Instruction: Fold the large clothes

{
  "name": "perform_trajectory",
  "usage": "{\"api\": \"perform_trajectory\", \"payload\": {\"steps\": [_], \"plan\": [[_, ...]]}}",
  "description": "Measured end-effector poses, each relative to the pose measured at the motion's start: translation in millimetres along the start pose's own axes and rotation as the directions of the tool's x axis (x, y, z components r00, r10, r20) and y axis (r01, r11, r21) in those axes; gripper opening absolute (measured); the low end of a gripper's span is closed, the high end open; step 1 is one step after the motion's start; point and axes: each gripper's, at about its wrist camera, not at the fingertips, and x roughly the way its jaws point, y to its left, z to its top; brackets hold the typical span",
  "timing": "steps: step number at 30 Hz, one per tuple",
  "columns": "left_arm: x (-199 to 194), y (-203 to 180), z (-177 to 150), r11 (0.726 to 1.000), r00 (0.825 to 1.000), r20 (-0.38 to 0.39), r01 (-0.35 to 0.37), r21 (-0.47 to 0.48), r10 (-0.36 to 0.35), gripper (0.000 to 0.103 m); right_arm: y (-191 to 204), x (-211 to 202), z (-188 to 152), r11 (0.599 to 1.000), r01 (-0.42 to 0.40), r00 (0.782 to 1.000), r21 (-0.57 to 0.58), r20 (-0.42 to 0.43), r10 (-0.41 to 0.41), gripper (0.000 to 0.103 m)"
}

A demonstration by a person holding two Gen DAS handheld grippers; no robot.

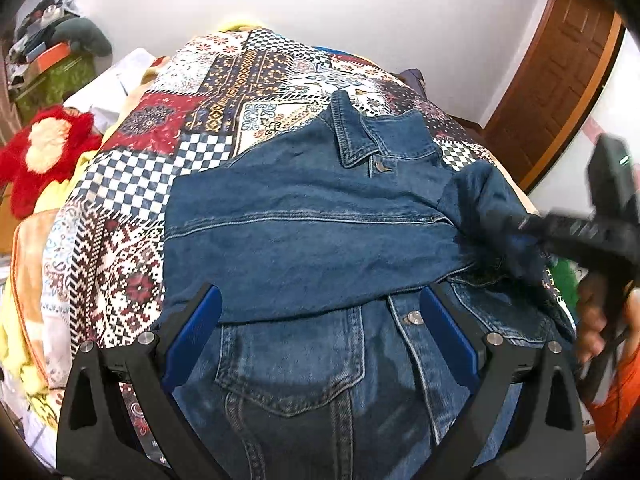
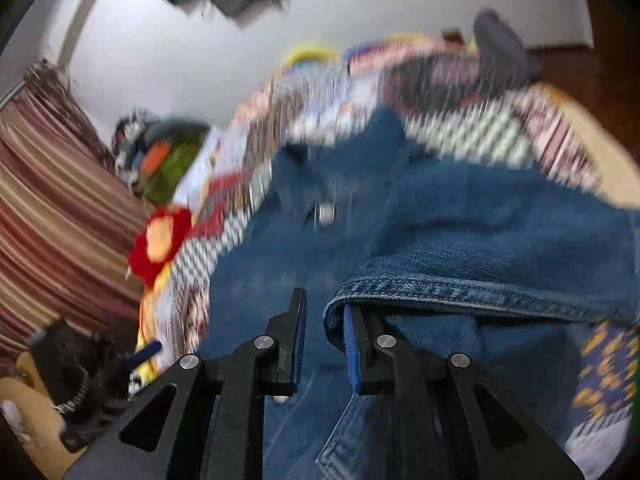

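A blue denim jacket (image 1: 304, 232) lies front up on a patchwork bedspread (image 1: 168, 152), collar toward the far end. One sleeve is folded across its chest. My left gripper (image 1: 320, 312) is open and empty, its blue pads just above the chest pocket. My right gripper (image 2: 325, 312) is partly open, and a denim sleeve cuff (image 2: 460, 288) is draped over its right finger (image 2: 352, 344). That view is motion blurred. In the left wrist view the right gripper (image 1: 520, 224) reaches in from the right at the jacket's sleeve.
A red plush toy (image 1: 44, 152) lies at the bed's left edge. Cluttered shelves (image 1: 48, 60) stand at the far left. A brown wooden door (image 1: 560, 80) is at the right. Striped curtains (image 2: 52, 216) hang on the left in the right wrist view.
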Motion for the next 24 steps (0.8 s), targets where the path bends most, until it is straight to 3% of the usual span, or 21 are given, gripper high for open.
{"api": "perform_trajectory", "payload": {"steps": [6, 12, 18, 24], "plan": [[-7.1, -3.5, -3.5, 1.000, 1.000, 0.003, 0.002, 0.000, -0.002, 0.100, -7.3, 34.5, -31.9, 0.999, 0.033, 0.986, 0.002, -0.162, -0.032, 0.015], [-11.0, -28.4, 1.8, 0.998, 1.000, 0.006, -0.001, 0.058, 0.000, 0.100, -4.2, 22.7, -54.0, 0.998, 0.045, 0.968, -0.050, -0.243, -0.055, 0.016], [-16.1, -77.0, 17.0, 0.984, 1.000, 0.028, 0.004, 0.179, -0.009, 0.100, 0.7, -27.5, -65.0, 0.978, 0.102, 0.982, -0.183, -0.136, -0.128, 0.016], [-12.7, -139.3, 40.6, 0.949, 0.997, 0.022, 0.064, 0.309, -0.075, 0.100, -35.9, -97.4, -47.9, 0.985, 0.145, 0.989, -0.097, 0.029, -0.143, 0.016]]}}
